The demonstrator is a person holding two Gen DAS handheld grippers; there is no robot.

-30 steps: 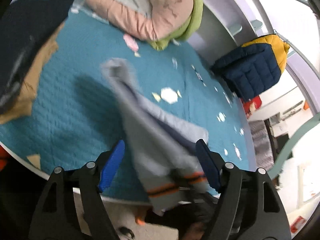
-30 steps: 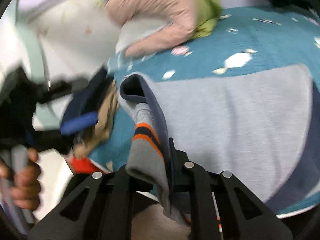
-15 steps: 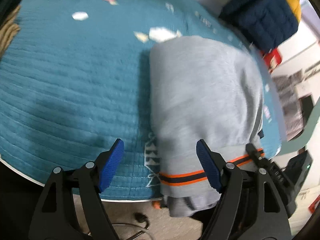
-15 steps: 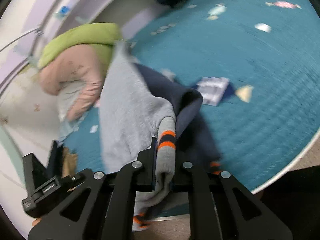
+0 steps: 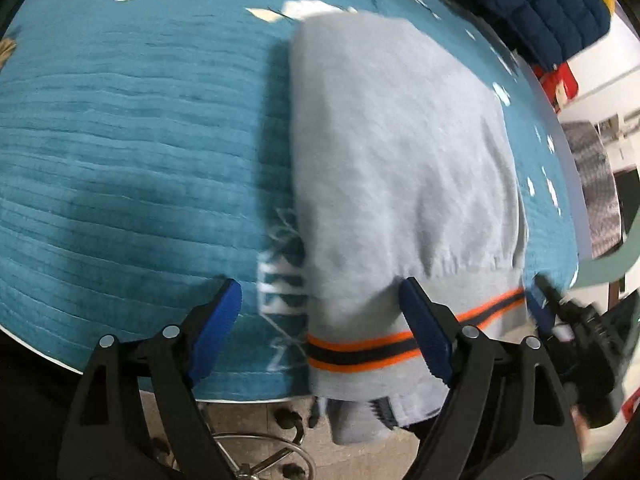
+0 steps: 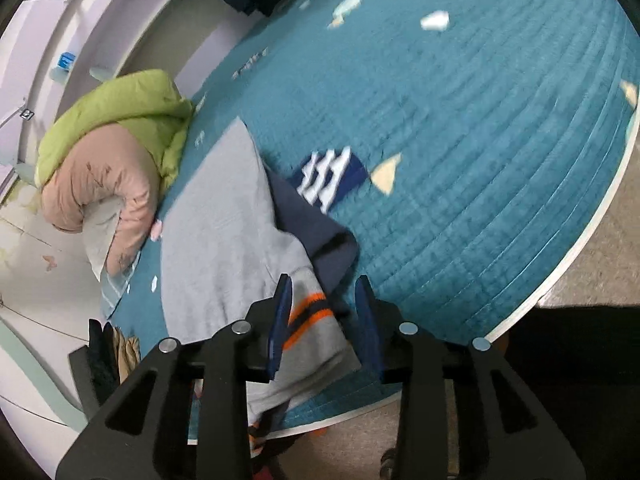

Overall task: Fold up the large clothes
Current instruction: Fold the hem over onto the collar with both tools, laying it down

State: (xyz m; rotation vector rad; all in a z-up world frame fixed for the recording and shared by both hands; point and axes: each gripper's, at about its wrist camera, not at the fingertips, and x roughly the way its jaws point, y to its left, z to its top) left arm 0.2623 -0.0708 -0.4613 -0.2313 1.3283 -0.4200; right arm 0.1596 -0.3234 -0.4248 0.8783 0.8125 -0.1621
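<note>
Black frames and blue pads are filling the bottom of both views. Along the lower edge of the left wrist view, the left gripper (image 5: pixel 320 312) is standing with its jaws wide apart, holding nothing; its right-hand pad is lying over the striped hem of the grey sweatshirt (image 5: pixel 400 152), while its left-hand pad is sitting over bare teal blanket (image 5: pixel 132 140). At the bottom centre of the right wrist view, the right gripper (image 6: pixel 324 320) is showing its jaws parted, with a grey cuff banded in orange and navy lying loose in the gap, touching the left pad and apart from the right one. Just above it, the sweatshirt (image 6: pixel 228 240) is lying folded on the blanket (image 6: pixel 480 160), its navy inner layer peeking out along the right edge. In the left wrist view the garment is filling the centre and right of the frame, with its orange-and-navy hem hanging over the blanket's near edge. Farther off, at the left of the right wrist view, a pink and green quilt (image 6: pixel 116 152) is sitting bundled on the blanket. At the upper right of the left wrist view, a navy puffer jacket (image 5: pixel 540 4) is resting beyond the sweatshirt.
</note>
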